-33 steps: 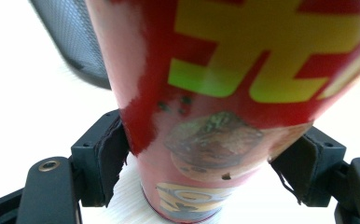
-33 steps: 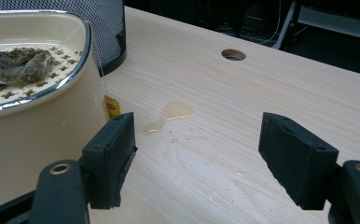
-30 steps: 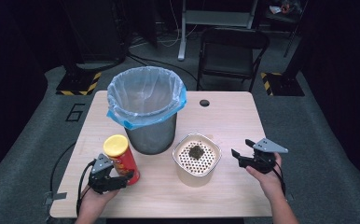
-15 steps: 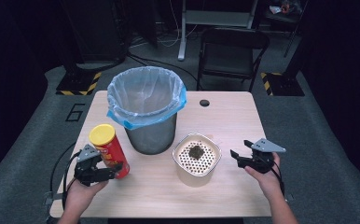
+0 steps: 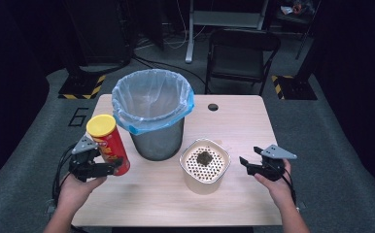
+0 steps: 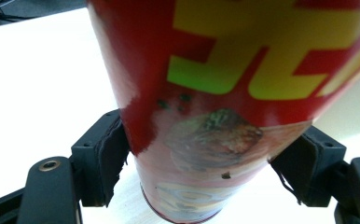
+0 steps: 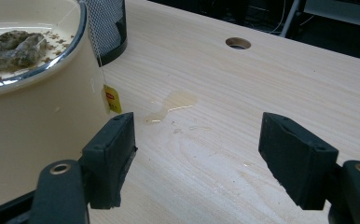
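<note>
A red chip can with a yellow lid hangs tilted over the table's left side, just left of the bin. My left gripper is shut on its lower part. In the left gripper view the can sits between both pads, its base clear of the tabletop. My right gripper is open with nothing in it, just right of a beige container. That container holds a perforated insert with a used tea bag. In the right gripper view the container lies left of the jaws, and the tea bag's tag hangs down its side.
A grey bin with a blue liner stands open at the table's back middle. The wooden table has a cable hole and a small wet patch near the container. A black chair stands behind the table.
My left gripper has lifted the chip can off the table and carried it up and to the left. The right gripper has stayed where it was.
</note>
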### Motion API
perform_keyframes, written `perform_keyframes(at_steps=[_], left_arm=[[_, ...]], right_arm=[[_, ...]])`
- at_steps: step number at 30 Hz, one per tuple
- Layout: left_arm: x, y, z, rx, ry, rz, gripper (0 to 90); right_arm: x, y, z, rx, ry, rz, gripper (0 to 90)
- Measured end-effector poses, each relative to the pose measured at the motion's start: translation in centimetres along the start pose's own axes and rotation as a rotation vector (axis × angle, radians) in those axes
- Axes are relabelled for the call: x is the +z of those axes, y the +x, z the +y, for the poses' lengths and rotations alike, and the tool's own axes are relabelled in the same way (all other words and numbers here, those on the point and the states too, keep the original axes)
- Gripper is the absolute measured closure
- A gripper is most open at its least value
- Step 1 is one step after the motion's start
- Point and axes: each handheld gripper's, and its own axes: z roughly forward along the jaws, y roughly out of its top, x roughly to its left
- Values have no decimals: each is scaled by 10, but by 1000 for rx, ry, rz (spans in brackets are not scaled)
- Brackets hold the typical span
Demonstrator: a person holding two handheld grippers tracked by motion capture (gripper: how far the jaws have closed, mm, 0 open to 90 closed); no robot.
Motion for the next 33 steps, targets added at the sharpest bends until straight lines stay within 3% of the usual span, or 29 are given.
perform_keyframes(at_steps=[8, 15, 19, 26, 33], left_arm=[[-21, 6, 32, 12, 21, 2, 238], [-37, 12, 59, 13, 9, 27, 238], [-44, 15, 71, 15, -7, 41, 239], [-56, 19, 94, 18, -11, 31, 239], [-62, 19, 113, 21, 4, 37, 239]], right_arm=[[2, 1, -1, 7, 8, -1, 271], [2, 1, -1, 3, 14, 1, 270], [2, 0, -2, 4, 14, -2, 270], [1, -1, -2, 10, 9, -5, 271], [1, 0, -2, 14, 14, -4, 270]])
